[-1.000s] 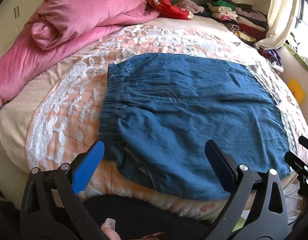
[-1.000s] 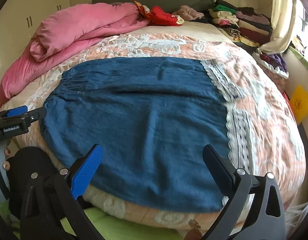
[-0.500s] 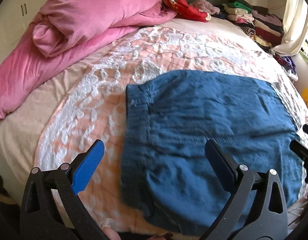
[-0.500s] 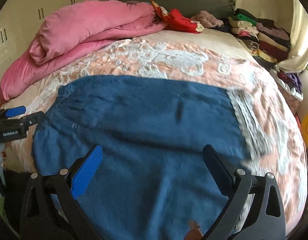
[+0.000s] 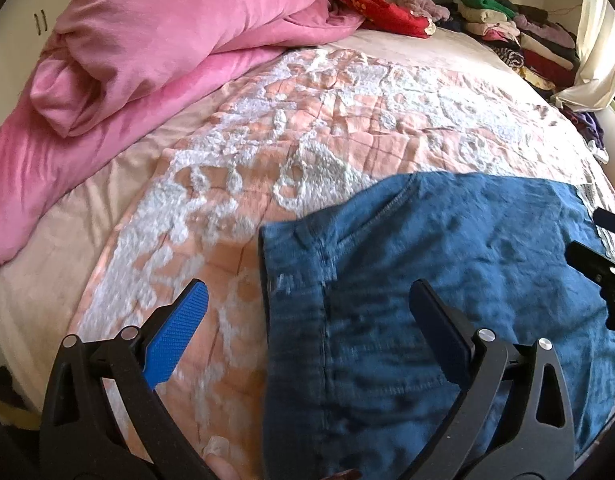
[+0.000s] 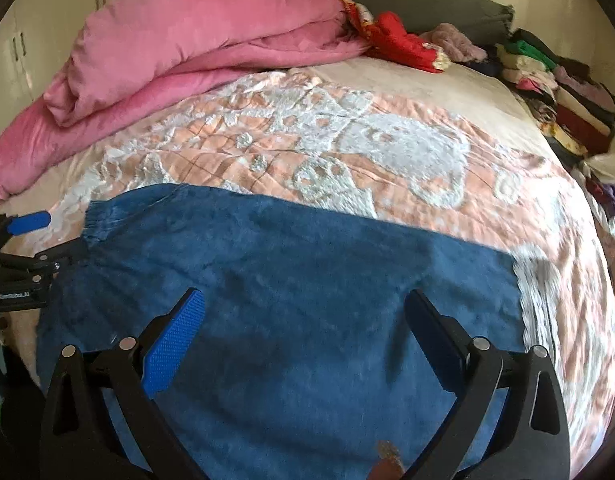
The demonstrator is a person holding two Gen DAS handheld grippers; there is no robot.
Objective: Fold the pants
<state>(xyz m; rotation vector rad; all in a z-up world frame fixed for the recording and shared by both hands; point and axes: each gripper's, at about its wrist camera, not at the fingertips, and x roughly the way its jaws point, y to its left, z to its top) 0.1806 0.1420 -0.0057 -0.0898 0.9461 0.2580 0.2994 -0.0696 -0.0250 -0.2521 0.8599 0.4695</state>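
Left hand-held gripper (image 5: 307, 312): your jaws stand wide apart and hold nothing; they hang over the waistband end of the pants (image 5: 447, 300), the blue finger over bare bedspread, the black finger over the cloth.
Right hand-held gripper (image 6: 303, 312): also spread wide and empty, poised above the middle of the cloth, nearer the leg end.
Pants position: the blue garment lies flat on the bed (image 6: 387, 136), near its front edge, waistband (image 6: 103, 220) to your left and the leg end to your right. It appears already doubled leg over leg, though the layers cannot be confirmed from these views.
Done: by judgement, the lengthwise fold and the smoothing out.
Left to do: the crosswise folds, bringing the leg end toward the waistband. No fold line of that kind shows yet.
Change from the earlier frames: both of your grippers have come forward and lower over the bed; the pants now fill the lower part of each view, and the bed's front edge has dropped out of sight. The garment itself looks unmoved.
Surroundings: the pink duvet (image 5: 167, 40) and stacked clothes (image 6: 555, 84) sit well apart from the work.
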